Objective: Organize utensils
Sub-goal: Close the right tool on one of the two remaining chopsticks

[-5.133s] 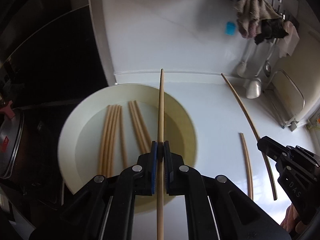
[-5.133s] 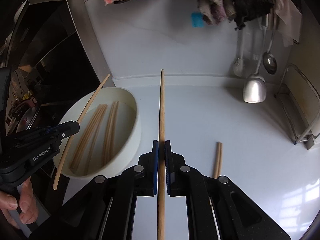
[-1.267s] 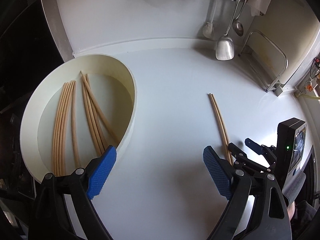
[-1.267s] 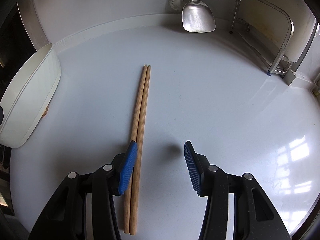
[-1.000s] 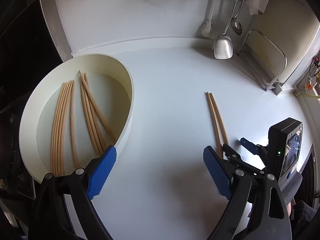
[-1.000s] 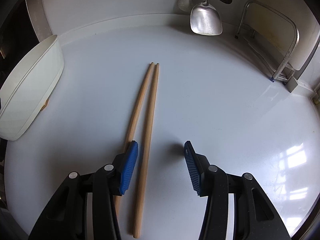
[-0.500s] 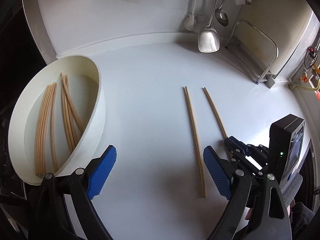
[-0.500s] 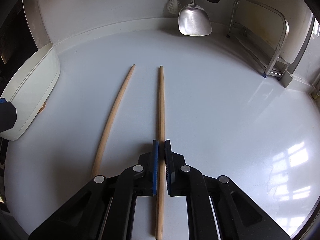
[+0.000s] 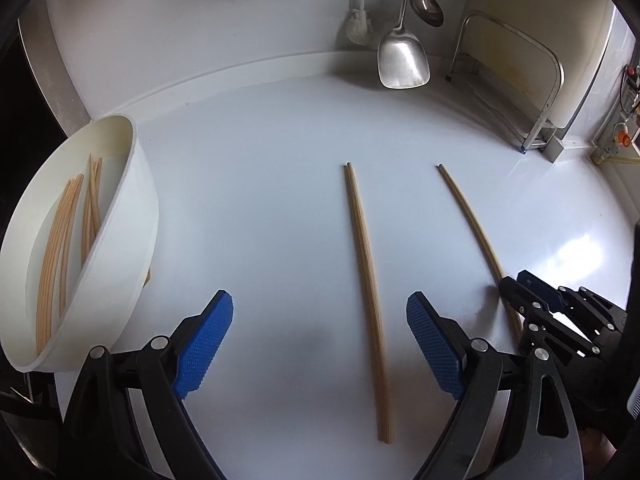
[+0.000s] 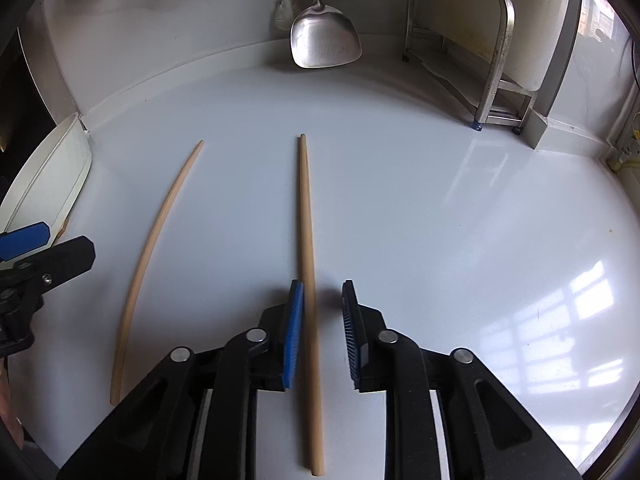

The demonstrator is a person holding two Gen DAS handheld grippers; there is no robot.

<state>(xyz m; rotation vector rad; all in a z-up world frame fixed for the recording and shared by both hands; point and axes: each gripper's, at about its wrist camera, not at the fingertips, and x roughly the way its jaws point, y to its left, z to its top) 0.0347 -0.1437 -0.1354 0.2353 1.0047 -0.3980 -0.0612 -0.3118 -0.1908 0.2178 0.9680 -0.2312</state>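
Observation:
Two wooden chopsticks lie apart on the white counter. My left gripper [image 9: 320, 344] hangs open and wide just above the left chopstick [image 9: 366, 268], which lies between its blue pads nearer the right one, untouched. The right chopstick [image 10: 306, 240] runs between the jaws of my right gripper [image 10: 322, 332]. Those jaws are opening: the stick lies against the left pad with a gap to the right pad. In the left wrist view the right gripper [image 9: 516, 292] sits over that right chopstick [image 9: 472, 224]. A white bowl [image 9: 128, 240] at the left holds several chopsticks [image 9: 60, 248].
A steel spatula [image 9: 404, 60], a ladle [image 9: 430, 10] and a brush [image 9: 360, 26] hang on the back wall. A metal rack [image 9: 540, 92] stands at the back right. The bowl [image 10: 52, 176] sits by the counter's left edge, next to a dark stove area.
The right gripper, shut on one chopstick half a second ago, has parted its jaws after drawing it away from its twin. The left gripper has moved right and lower over the other chopstick.

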